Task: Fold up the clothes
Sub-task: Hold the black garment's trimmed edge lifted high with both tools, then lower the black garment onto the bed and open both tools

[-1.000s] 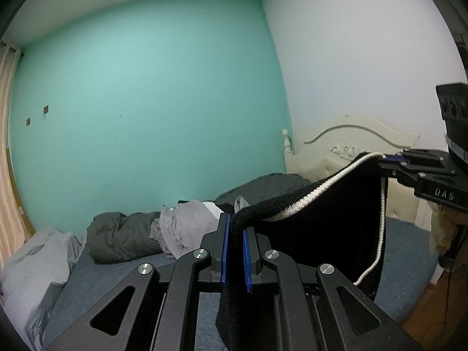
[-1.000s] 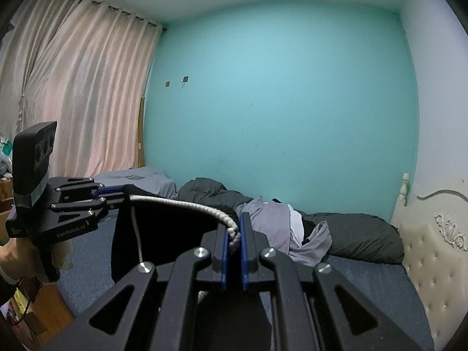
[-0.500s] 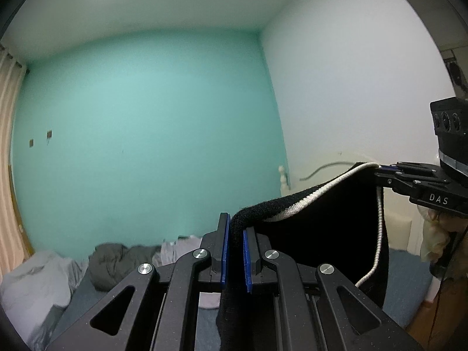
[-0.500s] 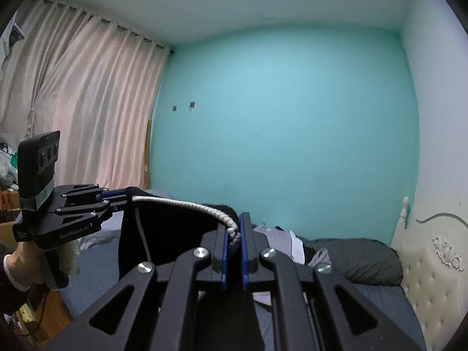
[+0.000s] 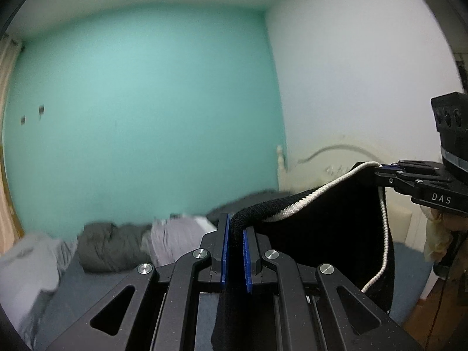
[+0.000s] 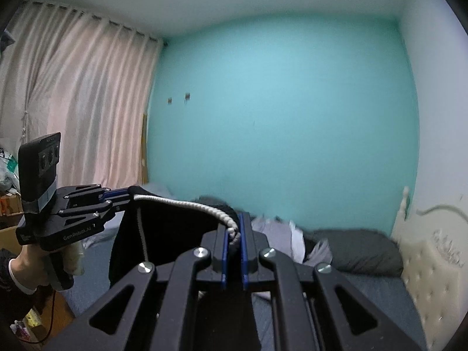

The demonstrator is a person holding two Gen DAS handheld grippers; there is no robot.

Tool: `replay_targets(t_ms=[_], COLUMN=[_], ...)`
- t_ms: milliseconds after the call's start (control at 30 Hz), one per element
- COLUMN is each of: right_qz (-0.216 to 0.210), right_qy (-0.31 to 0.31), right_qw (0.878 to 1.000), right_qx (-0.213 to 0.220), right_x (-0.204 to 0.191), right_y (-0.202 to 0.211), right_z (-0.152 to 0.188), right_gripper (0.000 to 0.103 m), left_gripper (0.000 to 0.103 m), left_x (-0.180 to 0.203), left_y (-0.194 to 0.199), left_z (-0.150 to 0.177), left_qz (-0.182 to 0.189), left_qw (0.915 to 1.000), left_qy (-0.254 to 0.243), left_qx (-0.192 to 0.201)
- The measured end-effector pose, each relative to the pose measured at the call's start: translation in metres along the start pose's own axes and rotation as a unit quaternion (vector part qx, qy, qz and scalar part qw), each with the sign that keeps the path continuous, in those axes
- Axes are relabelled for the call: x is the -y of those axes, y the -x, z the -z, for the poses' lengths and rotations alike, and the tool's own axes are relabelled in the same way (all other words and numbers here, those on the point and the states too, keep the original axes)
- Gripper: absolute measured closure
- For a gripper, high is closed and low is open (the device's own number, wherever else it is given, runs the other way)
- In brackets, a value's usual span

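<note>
White letters reading "DAS" are seen on the black side plate of the right gripper [image 5: 380, 172], which is caught at the right edge of the left wrist view. In the right wrist view, small pale lettering that looks like "GenRobot.AI" is printed along the side plate of the left gripper [image 6: 130, 194], though it is blurred and not fully certain. A further small white mark near that plate's rear end cannot be made out.
</note>
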State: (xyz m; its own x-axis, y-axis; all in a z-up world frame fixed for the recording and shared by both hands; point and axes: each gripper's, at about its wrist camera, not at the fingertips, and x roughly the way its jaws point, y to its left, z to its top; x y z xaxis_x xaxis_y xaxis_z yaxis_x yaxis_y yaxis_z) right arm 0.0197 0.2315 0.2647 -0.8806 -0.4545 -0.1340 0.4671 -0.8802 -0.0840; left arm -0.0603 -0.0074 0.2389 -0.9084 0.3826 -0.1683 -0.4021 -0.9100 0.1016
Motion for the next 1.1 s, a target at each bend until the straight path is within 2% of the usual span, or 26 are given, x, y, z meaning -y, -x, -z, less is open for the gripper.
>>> replay_targets(t_ms=[133,300,500,567,800,933,1100], right_qz=[0.003,0.011,0.016,0.021,0.034,0.037,0.030], right_qy=[-0.010,-0.017,-0.038,-0.038,-0.048,-0.064,-0.084], right_qw=[0.999,0.994,0.987,0.985,0.976,0.969,0.957], right_qx=[-0.049,-0.105,-0.156,-0.166,-0.209,-0.235,-0.276], right_x=[0.020,0.038,0.069,0.073,0.115,0.134,0.150], right_y=[-0.059,-0.149,-0.255,-0.286,-0.397,-0.447,-0.503], right_z=[0.042,0.093,0.151,0.161,0.216,0.253,0.315], right_gripper=[0.097,0.097,0.097,0.097,0.097,0.097,0.097], left_gripper=[0.094,0.094,0.094,0.094,0.094,0.094,0.094], left_x=[-0.024,-0.056,-0.084,-0.094,-0.128,-0.137,-0.152], left_y=[-0.066,-0.134,-0.223,-0.256,-0.372,-0.419,-0.471], left_z=[0.046,0.091,0.129,0.145,0.210,0.251,0.310], left_qz=[-0.012,-0.015,-0.020,-0.019,-0.015,-0.018,-0.012], left_qw=[0.9990,0.9953,0.9887,0.9858,0.9726,0.9639,0.9481], left_qy=[0.006,0.041,0.049,0.052,0.082,0.085,0.109], left_qx=[-0.042,-0.086,-0.140,-0.158,-0.217,-0.252,-0.298])
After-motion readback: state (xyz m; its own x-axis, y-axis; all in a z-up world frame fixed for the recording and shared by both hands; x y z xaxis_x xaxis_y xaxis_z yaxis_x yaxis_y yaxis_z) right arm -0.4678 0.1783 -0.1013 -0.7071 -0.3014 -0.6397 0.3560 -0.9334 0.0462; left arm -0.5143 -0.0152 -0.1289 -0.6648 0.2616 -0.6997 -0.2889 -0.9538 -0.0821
